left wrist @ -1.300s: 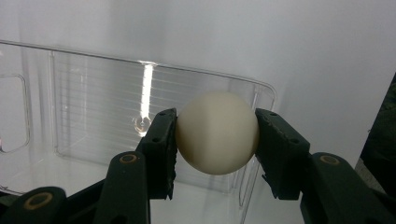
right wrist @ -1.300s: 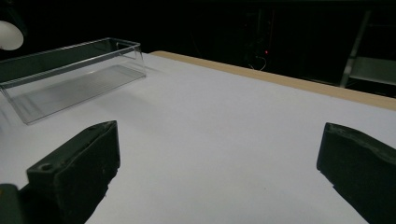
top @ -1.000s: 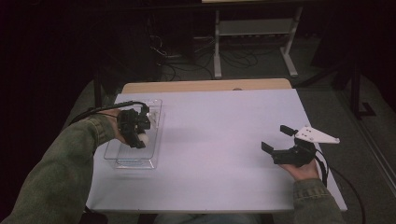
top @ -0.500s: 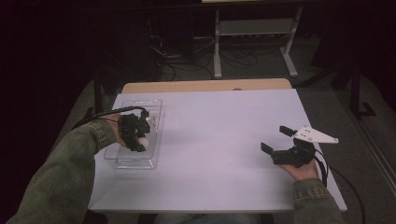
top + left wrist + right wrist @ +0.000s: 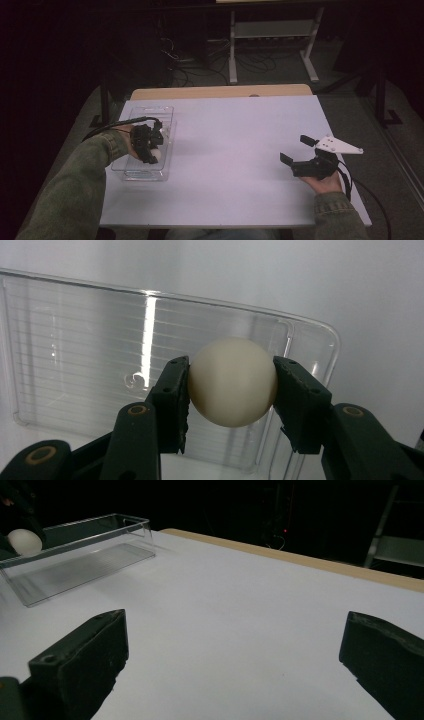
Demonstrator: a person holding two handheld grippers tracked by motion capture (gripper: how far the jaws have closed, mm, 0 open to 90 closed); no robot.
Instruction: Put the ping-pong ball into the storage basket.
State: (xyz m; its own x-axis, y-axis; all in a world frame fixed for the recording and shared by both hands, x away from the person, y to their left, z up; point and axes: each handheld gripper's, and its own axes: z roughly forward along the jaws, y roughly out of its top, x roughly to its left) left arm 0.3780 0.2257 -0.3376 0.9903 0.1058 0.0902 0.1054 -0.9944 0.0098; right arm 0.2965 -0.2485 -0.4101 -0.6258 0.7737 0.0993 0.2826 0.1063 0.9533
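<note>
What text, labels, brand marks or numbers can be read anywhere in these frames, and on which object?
None can be read.
The clear tray has a small embossed mark on its floor, too faint to read.
The white ball held in the left gripper is plain.
The right gripper and the white tabletop show no lettering.

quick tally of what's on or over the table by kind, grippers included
balls: 1, the cream ball held in the left gripper
clear trays: 1, the clear tray
grippers: 2, left gripper and right gripper
total: 4
</note>
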